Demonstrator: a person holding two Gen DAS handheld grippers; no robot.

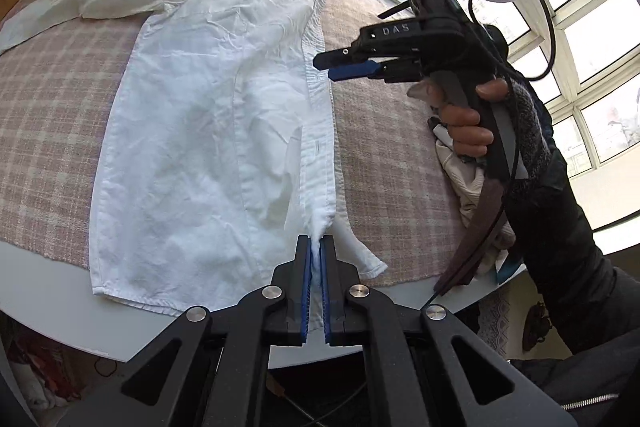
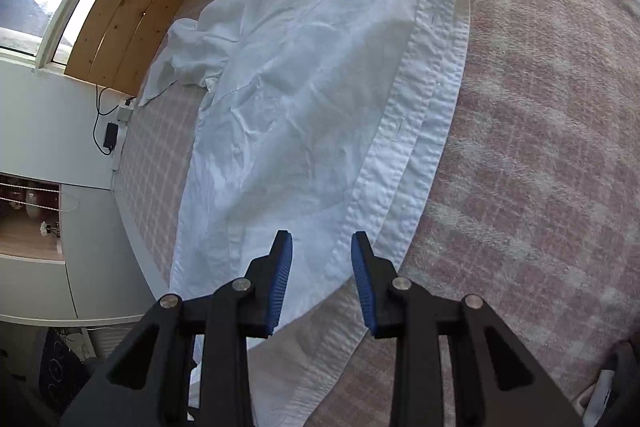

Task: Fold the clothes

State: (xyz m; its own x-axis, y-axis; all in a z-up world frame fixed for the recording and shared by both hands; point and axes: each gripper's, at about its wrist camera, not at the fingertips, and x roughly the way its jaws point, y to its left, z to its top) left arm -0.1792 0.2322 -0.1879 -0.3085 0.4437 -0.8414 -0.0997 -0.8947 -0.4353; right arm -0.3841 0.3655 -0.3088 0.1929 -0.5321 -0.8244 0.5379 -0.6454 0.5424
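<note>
A crumpled white cotton button-up shirt (image 1: 208, 115) is spread over a pink-and-cream checked woven cloth (image 1: 52, 99) covering the table, collar toward the window and one sleeve trailing off to the far left. The front placket has been brought across so that the body lies as a narrow panel, presumably to prepare a lengthwise fold.

The left gripper (image 1: 316, 247) is clenched on the lower end of the placket, a tuft of white fabric being pinched between its blue ribbed pads (image 1: 306, 291); the hem corner is lifted slightly, which keeps that edge taut.

The right gripper (image 2: 322, 247) is held above the placket band further up the shirt, its fingers parted with nothing between them. It is seen side-on from the left wrist view, angled down toward the fabric, apparently so that a second hold can be taken along the same edge. Whether its tips already touch the cloth cannot be settled from these views. A bundle of pale garments (image 1: 468, 183) lies beside the person's hand (image 1: 468, 123).
</note>
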